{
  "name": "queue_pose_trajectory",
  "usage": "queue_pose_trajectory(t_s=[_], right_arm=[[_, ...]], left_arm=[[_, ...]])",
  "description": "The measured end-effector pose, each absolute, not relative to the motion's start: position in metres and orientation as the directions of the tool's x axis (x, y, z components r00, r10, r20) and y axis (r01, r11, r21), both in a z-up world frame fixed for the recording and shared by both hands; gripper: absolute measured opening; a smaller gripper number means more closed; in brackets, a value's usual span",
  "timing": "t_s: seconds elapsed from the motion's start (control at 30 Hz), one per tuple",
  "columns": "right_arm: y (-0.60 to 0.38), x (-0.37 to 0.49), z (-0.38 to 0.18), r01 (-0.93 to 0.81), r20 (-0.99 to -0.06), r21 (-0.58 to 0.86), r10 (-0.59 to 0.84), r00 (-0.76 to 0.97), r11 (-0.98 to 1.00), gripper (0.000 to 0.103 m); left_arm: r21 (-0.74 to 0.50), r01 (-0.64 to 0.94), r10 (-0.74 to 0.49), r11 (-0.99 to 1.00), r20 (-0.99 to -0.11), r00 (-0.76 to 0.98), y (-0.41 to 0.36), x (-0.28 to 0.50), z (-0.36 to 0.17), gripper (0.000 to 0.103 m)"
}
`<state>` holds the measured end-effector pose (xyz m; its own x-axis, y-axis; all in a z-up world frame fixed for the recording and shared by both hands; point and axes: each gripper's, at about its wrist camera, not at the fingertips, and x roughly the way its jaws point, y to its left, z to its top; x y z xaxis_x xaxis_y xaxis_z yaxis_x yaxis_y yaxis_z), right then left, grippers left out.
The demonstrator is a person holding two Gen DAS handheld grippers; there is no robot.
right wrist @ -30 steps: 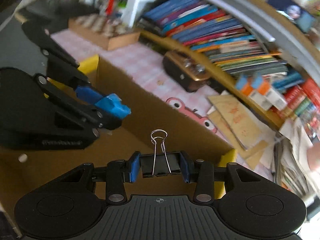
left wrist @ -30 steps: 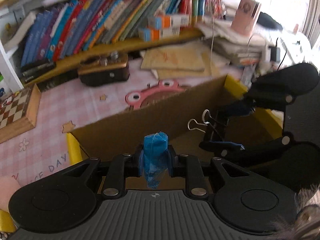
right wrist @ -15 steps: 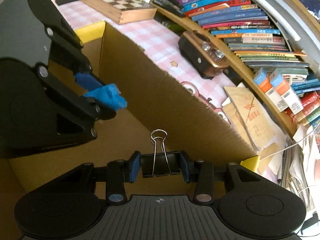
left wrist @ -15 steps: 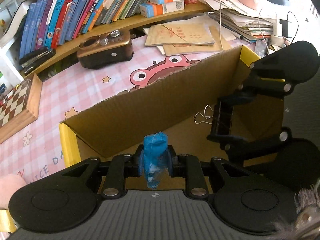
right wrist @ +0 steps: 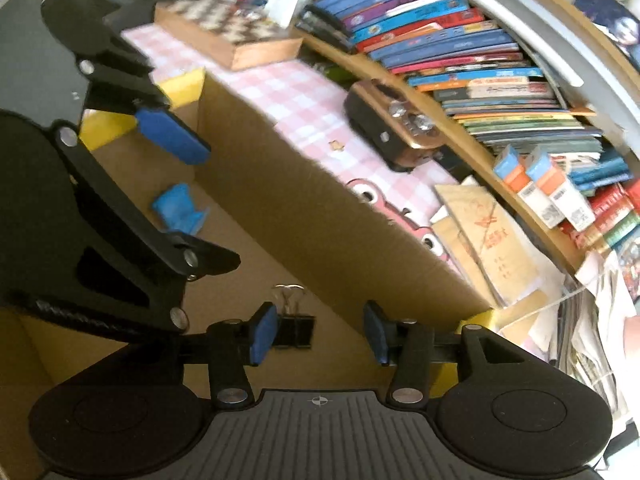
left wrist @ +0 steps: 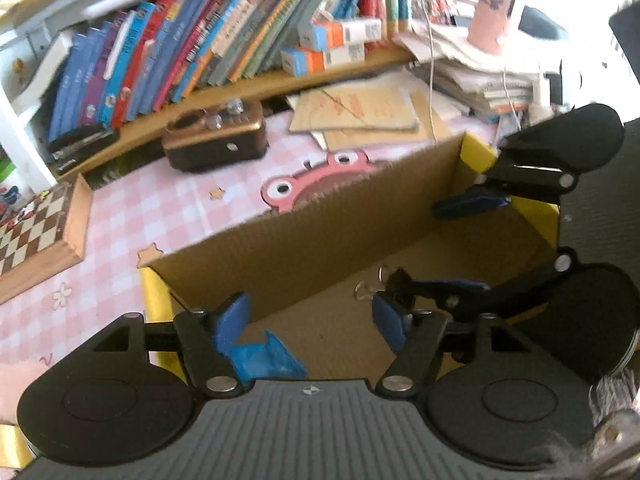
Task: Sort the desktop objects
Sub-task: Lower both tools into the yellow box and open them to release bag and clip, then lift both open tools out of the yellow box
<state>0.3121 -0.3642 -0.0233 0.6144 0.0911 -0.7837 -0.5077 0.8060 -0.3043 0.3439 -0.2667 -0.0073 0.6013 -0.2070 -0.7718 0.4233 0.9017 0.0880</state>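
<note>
Both grippers hang over an open cardboard box [left wrist: 320,236] with yellow edges. My left gripper [left wrist: 310,318] is open; the blue crumpled piece [left wrist: 264,358] lies loose below its left finger, and shows on the box floor in the right wrist view [right wrist: 178,208]. My right gripper [right wrist: 320,336] is open; the black binder clip [right wrist: 294,330] sits beside its left pad, loose. The right gripper shows in the left wrist view [left wrist: 464,244], with the clip [left wrist: 396,286] near its lower finger.
The box [right wrist: 320,216] stands on a pink checked desk mat [left wrist: 160,216]. Behind it are a brown radio [left wrist: 216,140], a chessboard [left wrist: 36,232], brown envelopes [left wrist: 360,112], a shelf of books [left wrist: 200,40] and stacked papers [left wrist: 480,80].
Both grippers have opened. The blue piece dropped out of the left gripper into the box, and the binder clip came free of the right gripper's grip.
</note>
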Motion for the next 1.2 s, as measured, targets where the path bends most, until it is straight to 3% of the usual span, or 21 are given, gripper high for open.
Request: queue_pose_trajectory(t_s=[0.27,0.6,0.7,0.97,1.2], right_arm=[[-0.389,0.284,0.024,-0.380,-0.673,-0.241,0.129,0.729,0.893,0.052],[-0.399,0.228,0.060,-0.233,-0.569,-0.126,0.122,0.813,0.964,0.059],[-0.398,0.207,0.061,-0.191,-0.551,-0.120,0.095,0.829,0.974,0.061],[-0.389,0.152,0.064,-0.064,-0.499,-0.106,0.003,0.867,0.992,0.063],[-0.369,0.118,0.059,0.030,-0.474,-0.068,-0.059,0.878,0.997,0.065]], left_arm=[[0.060,0.372,-0.239,0.926,-0.670,0.703,-0.242,0.313,0.034,0.082],[0.055,0.325,-0.240,0.944,-0.561,0.792,-0.204,0.248,0.071,0.089],[0.059,0.309,-0.231,0.949,-0.539,0.810,-0.191,0.229,0.075,0.096],[0.025,0.243,-0.201,0.970,-0.487,0.850,-0.152,0.187,0.077,0.100],[-0.071,0.183,-0.194,0.981,-0.493,0.848,-0.112,0.162,0.070,0.100]])
